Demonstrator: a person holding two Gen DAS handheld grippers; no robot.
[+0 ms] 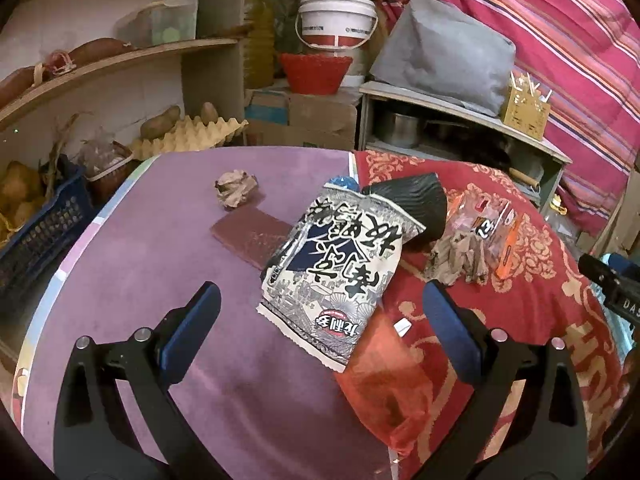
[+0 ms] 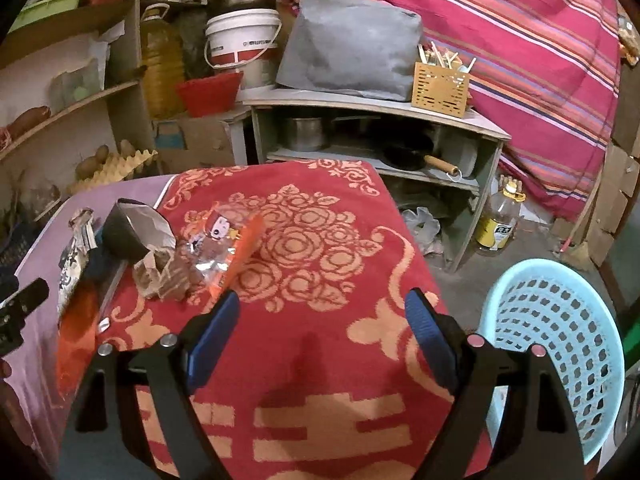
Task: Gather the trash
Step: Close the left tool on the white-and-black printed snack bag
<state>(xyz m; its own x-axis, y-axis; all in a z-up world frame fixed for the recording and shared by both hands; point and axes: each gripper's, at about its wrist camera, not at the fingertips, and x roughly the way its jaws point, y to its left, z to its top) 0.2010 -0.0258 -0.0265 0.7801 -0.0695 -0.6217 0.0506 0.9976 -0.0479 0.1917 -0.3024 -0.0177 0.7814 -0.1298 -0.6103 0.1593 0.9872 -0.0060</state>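
The light-blue perforated plastic basket (image 2: 560,344) stands on the floor beside the table's right edge; its visible interior holds nothing. A black paper cup (image 1: 416,204) lies on its side near the seam between the purple cloth (image 1: 160,264) and the red patterned towel (image 2: 320,264).

Trash items: a printed white-and-navy snack bag (image 1: 336,264), glossy and flat, overlapping a translucent orange bag (image 1: 384,384); a crumpled brown paper ball (image 1: 235,187); a flat maroon wrapper (image 1: 250,236); a crumpled brown paper wad (image 1: 460,258); a clear printed wrapper (image 2: 218,240) with orange edging.

The left gripper (image 1: 320,316) is spread wide and holds nothing; the snack bag's lower end lies between its fingers. The right gripper (image 2: 322,320) is likewise spread and unloaded above bare towel; the clear wrapper lies just beyond its left finger.
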